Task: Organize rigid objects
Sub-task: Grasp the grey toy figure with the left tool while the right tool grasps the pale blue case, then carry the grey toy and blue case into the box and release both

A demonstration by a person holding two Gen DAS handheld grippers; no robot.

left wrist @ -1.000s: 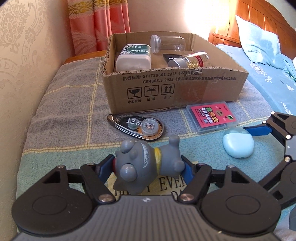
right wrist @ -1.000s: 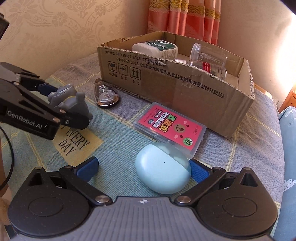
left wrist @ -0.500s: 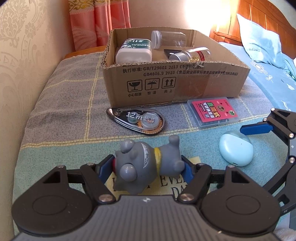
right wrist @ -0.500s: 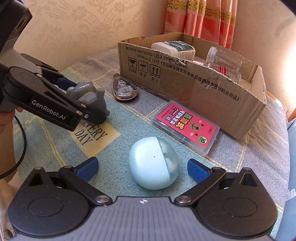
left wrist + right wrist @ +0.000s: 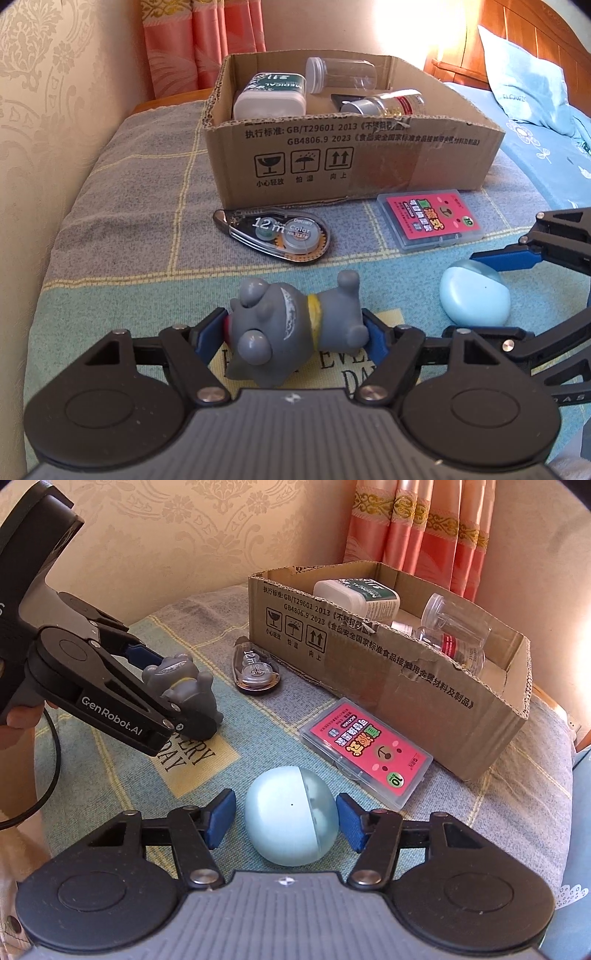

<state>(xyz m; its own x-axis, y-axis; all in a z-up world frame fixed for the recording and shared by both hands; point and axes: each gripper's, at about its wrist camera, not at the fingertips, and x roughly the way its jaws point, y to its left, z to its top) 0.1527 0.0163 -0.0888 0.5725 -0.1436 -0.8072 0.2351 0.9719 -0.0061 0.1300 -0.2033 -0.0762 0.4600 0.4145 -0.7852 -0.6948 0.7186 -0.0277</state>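
Left wrist: one toy (image 5: 295, 332), one box (image 5: 351, 155), three bottles.

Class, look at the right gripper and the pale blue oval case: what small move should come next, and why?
Probably finish closing. The right gripper is closing with its pads either side of the pale blue case, a small gap showing at the left pad, so the case isn't yet gripped for the cardboard box.

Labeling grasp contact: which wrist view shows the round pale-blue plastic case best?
Right wrist view: the round pale-blue plastic case sits centred and whole between the closing right gripper, with small gaps at both pads. The left wrist view shows the case small at the right edge, one blue finger crossing its top.
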